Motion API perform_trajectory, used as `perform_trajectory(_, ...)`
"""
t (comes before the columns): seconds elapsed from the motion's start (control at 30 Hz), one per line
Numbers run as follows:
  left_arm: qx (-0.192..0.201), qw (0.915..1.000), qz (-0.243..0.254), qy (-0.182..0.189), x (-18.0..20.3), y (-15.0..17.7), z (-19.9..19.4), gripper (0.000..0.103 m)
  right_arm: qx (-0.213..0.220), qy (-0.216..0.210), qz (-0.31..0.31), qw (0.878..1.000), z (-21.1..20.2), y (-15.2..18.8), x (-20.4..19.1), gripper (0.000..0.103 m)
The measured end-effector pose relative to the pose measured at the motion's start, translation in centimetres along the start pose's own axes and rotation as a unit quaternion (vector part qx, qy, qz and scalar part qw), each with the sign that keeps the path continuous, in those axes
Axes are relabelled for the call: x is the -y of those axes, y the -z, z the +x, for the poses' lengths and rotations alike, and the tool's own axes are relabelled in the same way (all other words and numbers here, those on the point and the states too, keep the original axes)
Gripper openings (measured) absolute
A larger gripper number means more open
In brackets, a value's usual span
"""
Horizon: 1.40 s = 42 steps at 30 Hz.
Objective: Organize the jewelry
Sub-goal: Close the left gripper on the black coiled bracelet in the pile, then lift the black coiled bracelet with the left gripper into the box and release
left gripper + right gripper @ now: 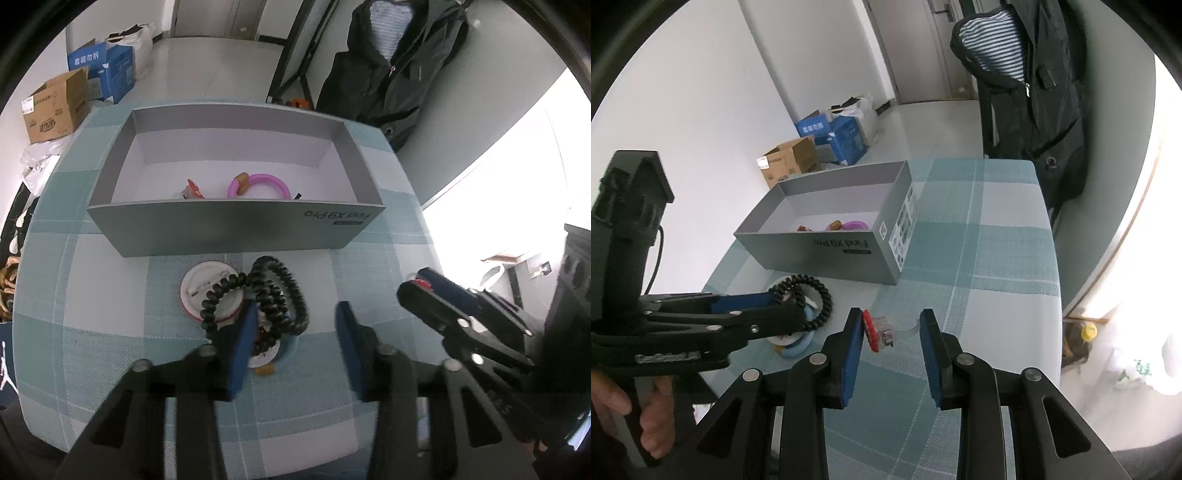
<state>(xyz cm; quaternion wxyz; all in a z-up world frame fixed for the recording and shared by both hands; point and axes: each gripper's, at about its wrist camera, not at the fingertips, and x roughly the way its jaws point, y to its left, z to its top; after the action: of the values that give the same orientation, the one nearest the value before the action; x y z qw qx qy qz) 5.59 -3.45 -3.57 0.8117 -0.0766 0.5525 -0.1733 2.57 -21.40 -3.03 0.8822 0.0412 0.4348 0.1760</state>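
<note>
From my left wrist camera I look down into the grey box on the checked counter: a pink ring and a small orange-red piece lie on its floor near the front wall. The box's long axis runs across this view, its printed front wall facing me.

In front of it sits a pile of black coiled hair ties over a white round lid. My left tool stands partly apart; its left pad touches the pile, the right pad is clear, and I cannot tell whether anything is gripped.

Only the right wrist camera shows my right tool clenched on a clear hair clip with red trim, held against the left pad and standing roughly upright. It also shows a hand on the left tool's handle.
</note>
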Motion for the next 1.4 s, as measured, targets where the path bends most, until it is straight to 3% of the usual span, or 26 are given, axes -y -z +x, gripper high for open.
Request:
perform_trajectory(0.13,-0.011,0.9999,-0.004,-0.009,0.1,-0.2,0.4,0.019,0.002,-0.002,0.006,1.000,-0.2,-0.1,0.3,0.030)
perform_trajectory(0.33,-0.018,0.9995,-0.006,-0.026,0.0,-0.2,0.6,0.006,0.005,-0.004,0.017,1.000,-0.5,-0.2,0.8,0.030)
perform_trajectory(0.8,0.014,0.9992,0.024,-0.029,1.6,-0.4,-1.3,0.005,0.005,-0.004,0.026,1.000,-0.7,-0.1,1.1,0.030)
perform_trajectory(1.13,0.041,0.9991,0.012,0.000,0.7,-1.3,-3.8,0.005,0.021,-0.020,0.031,0.999,-1.2,-0.2,1.0,0.030)
perform_trajectory(1.4,0.064,0.9980,0.000,0.003,-0.7,-2.3,-5.0,0.005,0.045,-0.049,0.040,0.997,-1.6,-1.2,0.2,0.030)
